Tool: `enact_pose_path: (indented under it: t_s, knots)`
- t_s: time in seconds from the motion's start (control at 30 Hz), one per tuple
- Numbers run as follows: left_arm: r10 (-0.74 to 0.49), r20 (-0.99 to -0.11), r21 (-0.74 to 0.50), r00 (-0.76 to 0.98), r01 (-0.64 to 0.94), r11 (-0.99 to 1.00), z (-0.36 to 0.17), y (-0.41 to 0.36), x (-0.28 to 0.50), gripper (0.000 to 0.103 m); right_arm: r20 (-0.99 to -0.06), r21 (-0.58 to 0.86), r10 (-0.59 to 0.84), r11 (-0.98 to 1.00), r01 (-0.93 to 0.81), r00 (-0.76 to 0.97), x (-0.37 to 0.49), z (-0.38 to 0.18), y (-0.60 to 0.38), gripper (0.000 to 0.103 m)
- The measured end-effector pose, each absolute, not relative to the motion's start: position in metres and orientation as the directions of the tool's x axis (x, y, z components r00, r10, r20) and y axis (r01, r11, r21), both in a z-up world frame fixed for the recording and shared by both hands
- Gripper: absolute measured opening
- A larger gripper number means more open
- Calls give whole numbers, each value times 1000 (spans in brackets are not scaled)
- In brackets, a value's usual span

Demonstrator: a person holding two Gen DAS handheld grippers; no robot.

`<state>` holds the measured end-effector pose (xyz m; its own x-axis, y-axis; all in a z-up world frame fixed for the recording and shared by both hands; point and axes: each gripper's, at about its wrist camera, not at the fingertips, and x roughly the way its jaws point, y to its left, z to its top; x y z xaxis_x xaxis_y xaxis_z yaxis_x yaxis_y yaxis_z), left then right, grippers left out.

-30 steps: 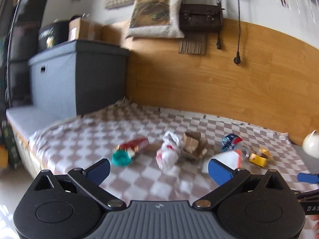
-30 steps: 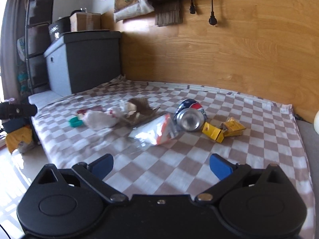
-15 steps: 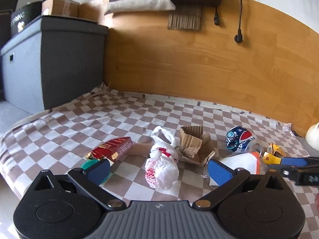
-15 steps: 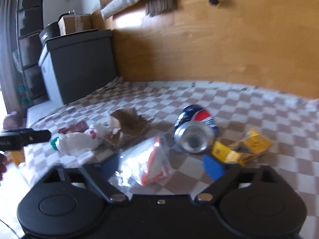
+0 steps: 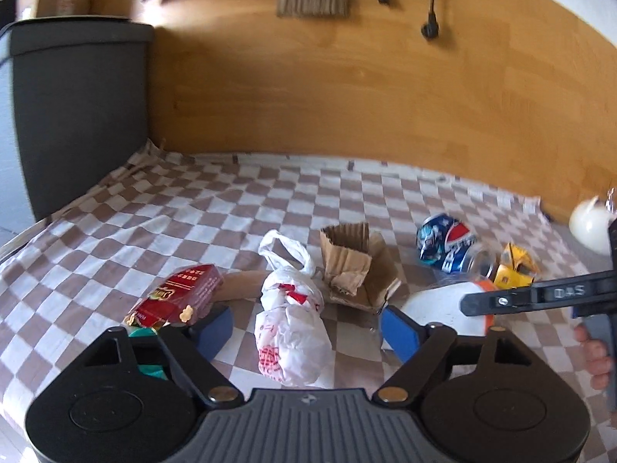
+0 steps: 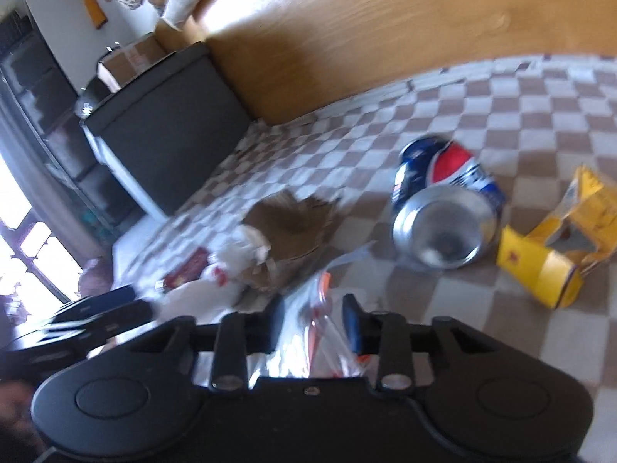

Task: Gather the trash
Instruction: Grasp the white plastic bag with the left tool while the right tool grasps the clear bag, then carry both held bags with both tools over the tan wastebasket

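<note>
Trash lies on a checkered cloth (image 5: 193,208). My left gripper (image 5: 306,330) straddles a white plastic bag (image 5: 293,332) with red print; its jaws are closing and the blue pads stand apart from the bag. Left of it lies a red snack box (image 5: 177,295), behind it a torn cardboard piece (image 5: 351,266). My right gripper (image 6: 314,320) is closing, its pads pinching a clear plastic bag (image 6: 320,343) with an orange stripe. Beyond it lie a crushed Pepsi can (image 6: 443,212) and a yellow carton (image 6: 559,247). The right gripper's arm (image 5: 536,295) crosses the left wrist view.
A dark grey storage box (image 5: 77,115) stands at the cloth's left end, against a wooden wall panel (image 5: 347,96). A white round object (image 5: 590,220) sits at the far right. A cardboard tube (image 5: 241,289) lies behind the snack box. Fingers of a hand (image 5: 594,351) show at right.
Both grippers came forward and down to the trash. The right jaws narrowed from wide open onto the clear bag, and that gripper rolled. The left jaws narrowed around the white bag.
</note>
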<state>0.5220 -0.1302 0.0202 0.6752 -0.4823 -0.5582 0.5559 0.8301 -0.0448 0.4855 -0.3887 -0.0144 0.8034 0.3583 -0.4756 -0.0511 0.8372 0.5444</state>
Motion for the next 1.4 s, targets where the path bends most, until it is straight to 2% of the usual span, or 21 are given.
enact_pose_path:
  t_s: [0.07, 0.23, 0.37, 0.47, 0.53, 0.7, 0.97, 1.17, 1.4]
  knots:
    - [-477, -588, -37, 653, 567, 823, 21, -136, 532, 76, -488, 568, 385, 821, -50, 783, 483, -16, -387, 22]
    - [-439, -670, -37, 599, 563, 825, 18, -148, 559, 70, -476, 648, 454, 760, -48, 753, 480, -25, -381, 20]
    - [-393, -714, -35, 580, 530, 847, 6, -153, 576, 53, -486, 673, 446, 740, -4, 752, 489, -33, -376, 20]
    - [-384, -738, -48, 555, 524, 850, -4, -155, 581, 48, -486, 681, 444, 732, 8, 753, 496, -35, -372, 20]
    - [-385, -749, -67, 540, 517, 854, -11, -154, 580, 44, -492, 675, 438, 738, 12, 752, 495, -34, -370, 16]
    - [-385, -724, -74, 572, 491, 868, -14, -145, 566, 39, -496, 636, 427, 772, -18, 756, 485, -27, -360, 9]
    - [-372, -666, -85, 646, 430, 899, -12, -124, 524, 38, -516, 510, 339, 860, -37, 787, 459, -11, -341, 7]
    - [-365, -613, -107, 701, 385, 917, 3, -110, 479, 38, -528, 342, 242, 938, -57, 814, 426, 10, -321, 7]
    - [-363, -577, -110, 731, 371, 922, 27, -101, 419, 38, -534, 237, 176, 970, -53, 827, 381, 35, -303, 7]
